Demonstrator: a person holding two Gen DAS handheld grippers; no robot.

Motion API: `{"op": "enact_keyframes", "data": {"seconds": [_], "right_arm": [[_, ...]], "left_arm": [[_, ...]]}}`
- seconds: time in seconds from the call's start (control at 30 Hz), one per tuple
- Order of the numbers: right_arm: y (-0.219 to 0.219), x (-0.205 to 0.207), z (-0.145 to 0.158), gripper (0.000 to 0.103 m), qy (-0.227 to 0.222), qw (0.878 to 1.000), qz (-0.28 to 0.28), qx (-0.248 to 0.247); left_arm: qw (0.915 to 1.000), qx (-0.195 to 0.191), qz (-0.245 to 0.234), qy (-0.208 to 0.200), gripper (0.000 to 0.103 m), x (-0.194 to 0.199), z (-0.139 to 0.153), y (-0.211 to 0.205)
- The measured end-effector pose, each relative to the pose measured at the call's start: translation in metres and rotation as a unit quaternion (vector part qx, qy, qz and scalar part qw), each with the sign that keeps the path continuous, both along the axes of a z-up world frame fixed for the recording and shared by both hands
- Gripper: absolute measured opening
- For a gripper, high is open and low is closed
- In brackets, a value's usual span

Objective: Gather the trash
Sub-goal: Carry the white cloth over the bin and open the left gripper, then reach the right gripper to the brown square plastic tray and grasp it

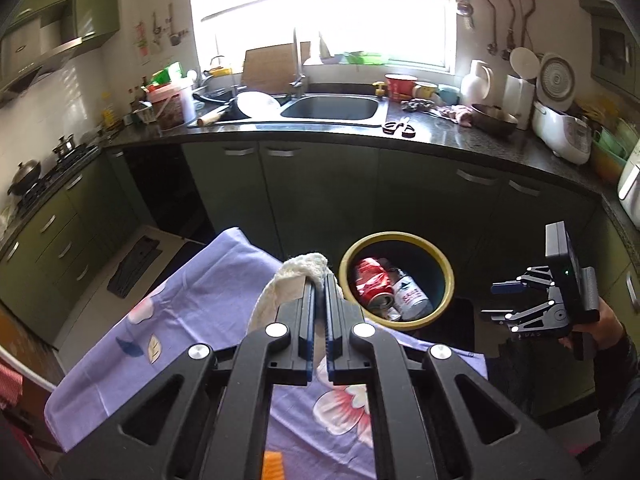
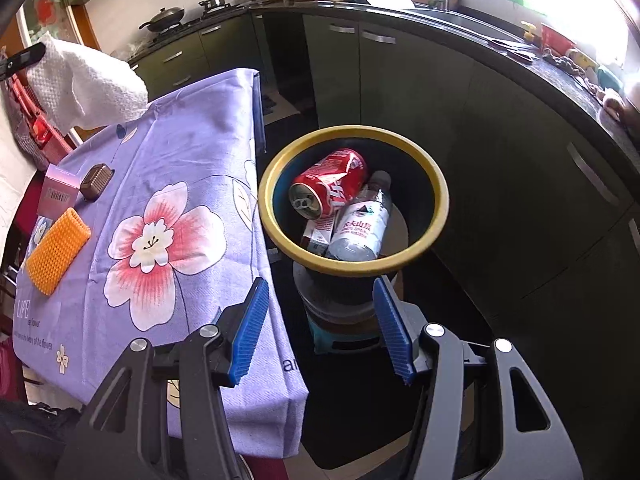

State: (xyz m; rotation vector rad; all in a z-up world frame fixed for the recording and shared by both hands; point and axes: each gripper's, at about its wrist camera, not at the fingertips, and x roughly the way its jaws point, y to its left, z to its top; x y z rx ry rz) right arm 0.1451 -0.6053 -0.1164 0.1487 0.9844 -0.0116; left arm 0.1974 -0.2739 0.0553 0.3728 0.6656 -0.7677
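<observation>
While the left fingers (image 1: 319, 280) are pinched shut on a white cloth (image 1: 292, 280), the cloth bunches over their tips and hangs down their left side, lifted clear of the table (image 1: 192, 300). From the right wrist view the same cloth (image 2: 86, 84) shows far up and left of the right fingers, dangling from a dark finger tip at the frame's edge above the table's far corner.

Just right of the left fingers, past the table's edge, stands the bin (image 1: 448, 276) with its yellow rim. Inside lie a red can (image 1: 374, 284), a clear bottle (image 1: 410, 296) and a small carton (image 2: 320, 234); the can leans on the bottle.

Both right fingers (image 2: 320, 330) stand apart with nothing between the blue pads (image 2: 250, 332). The bin (image 2: 436, 216) sits just ahead of them, slightly above the gap, and the table's purple flowered cover (image 2: 192, 152) passes under the left pad. Ahead and well to the left of these fingers, on the cover, lie an orange scrubber (image 2: 58, 250), a pink box (image 2: 58, 194) and a brown ribbed block (image 2: 97, 181); box and scrubber are near each other, the block just beside the box.

In the left wrist view the right gripper (image 1: 506, 300) appears far right of the left fingers, beyond the bin, held by a hand (image 1: 600, 328) in a dark sleeve.
</observation>
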Motion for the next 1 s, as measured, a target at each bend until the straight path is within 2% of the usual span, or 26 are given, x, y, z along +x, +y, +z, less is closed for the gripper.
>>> {"op": "enact_keyframes", "data": {"seconds": [0.2,0.5,0.57,0.6,0.63,0.67,0.7,0.83,1.0], "right_arm": [[-0.033,-0.02,-0.01,0.054,0.002,0.999,-0.03,0.013],[-0.071,-0.042,-0.02,0.055,0.008,0.997,-0.069,0.024],[-0.074,-0.044,-0.022,0.056,0.009,0.997,-0.074,0.027],[-0.075,-0.045,-0.022,0.058,0.009,0.997,-0.075,0.028],[-0.076,-0.045,-0.023,0.059,0.01,0.997,-0.075,0.029],[-0.075,-0.045,-0.023,0.059,0.01,0.997,-0.073,0.029],[-0.075,-0.045,-0.023,0.059,0.009,0.997,-0.072,0.029],[-0.069,-0.039,-0.023,0.059,0.006,0.998,-0.063,0.03],[-0.051,-0.032,-0.021,0.059,0.002,0.999,-0.039,0.031]], "left_arm": [[0.9983,0.012,-0.054,0.022,0.004,0.011,-0.025,-0.086],[0.9925,0.029,-0.095,0.071,0.005,0.038,-0.087,-0.197],[0.993,0.034,-0.089,0.069,0.006,0.043,-0.101,-0.214],[0.9933,0.036,-0.085,0.069,0.016,0.046,-0.109,-0.219],[0.9931,0.043,-0.081,0.073,0.037,0.048,-0.117,-0.223],[0.9932,0.05,-0.075,0.073,0.047,0.048,-0.124,-0.224],[0.9937,0.055,-0.069,0.069,0.051,0.047,-0.128,-0.224],[0.9949,0.058,-0.059,0.057,0.051,0.037,-0.122,-0.196],[0.9977,0.009,-0.042,0.053,0.052,0.021,-0.08,-0.133]]}}
